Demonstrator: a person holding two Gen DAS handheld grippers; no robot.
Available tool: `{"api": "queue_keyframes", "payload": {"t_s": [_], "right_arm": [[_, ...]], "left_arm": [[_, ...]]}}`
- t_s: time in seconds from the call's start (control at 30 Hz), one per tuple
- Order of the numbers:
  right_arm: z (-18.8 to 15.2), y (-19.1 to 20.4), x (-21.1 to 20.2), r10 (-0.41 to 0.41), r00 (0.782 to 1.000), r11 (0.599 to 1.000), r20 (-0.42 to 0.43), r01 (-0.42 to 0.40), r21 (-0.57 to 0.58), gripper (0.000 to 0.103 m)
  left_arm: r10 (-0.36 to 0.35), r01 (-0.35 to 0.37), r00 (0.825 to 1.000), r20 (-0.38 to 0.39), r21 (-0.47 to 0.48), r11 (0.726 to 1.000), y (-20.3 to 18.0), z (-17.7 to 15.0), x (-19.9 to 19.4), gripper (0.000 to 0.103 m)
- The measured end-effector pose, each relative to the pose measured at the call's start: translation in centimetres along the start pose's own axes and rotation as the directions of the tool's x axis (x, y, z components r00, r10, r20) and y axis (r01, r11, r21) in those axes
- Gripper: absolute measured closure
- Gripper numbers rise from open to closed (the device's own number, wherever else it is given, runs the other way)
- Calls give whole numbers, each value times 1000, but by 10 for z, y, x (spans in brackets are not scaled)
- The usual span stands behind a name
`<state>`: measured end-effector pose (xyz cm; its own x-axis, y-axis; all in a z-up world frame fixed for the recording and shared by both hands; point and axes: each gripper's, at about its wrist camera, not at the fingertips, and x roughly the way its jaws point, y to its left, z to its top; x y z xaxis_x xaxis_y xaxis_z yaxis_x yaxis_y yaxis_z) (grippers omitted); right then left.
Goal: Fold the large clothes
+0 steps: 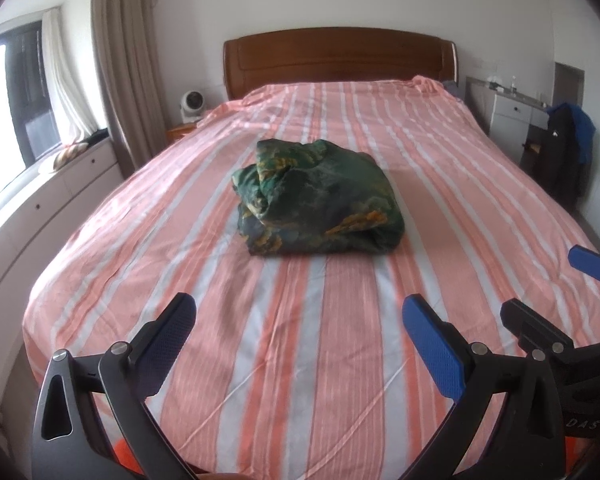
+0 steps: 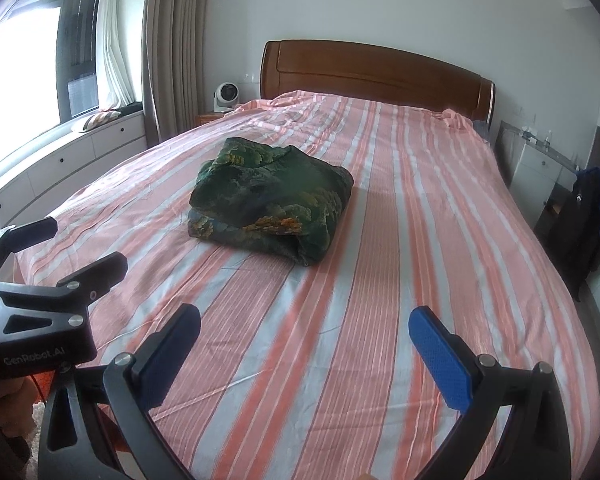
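Observation:
A dark green garment with yellow and orange print [image 1: 316, 198] lies as a folded bundle in the middle of the bed [image 1: 308, 360], also seen in the right wrist view [image 2: 270, 204]. My left gripper [image 1: 298, 314] hovers open over the foot of the bed, well short of the bundle, nothing between its fingers. My right gripper [image 2: 306, 326] is open too, empty, beside the left one and equally far from the garment. The right gripper's fingers [image 1: 592, 266] show at the right edge of the left wrist view. At the left of the right wrist view are the left gripper's fingers [image 2: 96, 270].
The bed [image 2: 380, 320] has a pink and white striped sheet and a wooden headboard [image 1: 340, 58]. White drawers [image 1: 40, 200] run under the window at left. A small fan [image 1: 191, 104] stands on a bedside table. A dark jacket [image 1: 568, 152] hangs at right near a white desk.

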<state>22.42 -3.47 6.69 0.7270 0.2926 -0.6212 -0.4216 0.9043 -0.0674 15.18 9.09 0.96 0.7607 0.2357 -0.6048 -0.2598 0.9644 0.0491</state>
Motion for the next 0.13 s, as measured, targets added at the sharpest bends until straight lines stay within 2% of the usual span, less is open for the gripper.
{"api": "queue_keyframes", "payload": {"t_s": [0.13], "right_arm": [[0,1,-1,-1,1000,1000,4,1,-2,0]], "left_arm": [[19,-20,1000,22,8,1000,-1,-1,-6,0]]}}
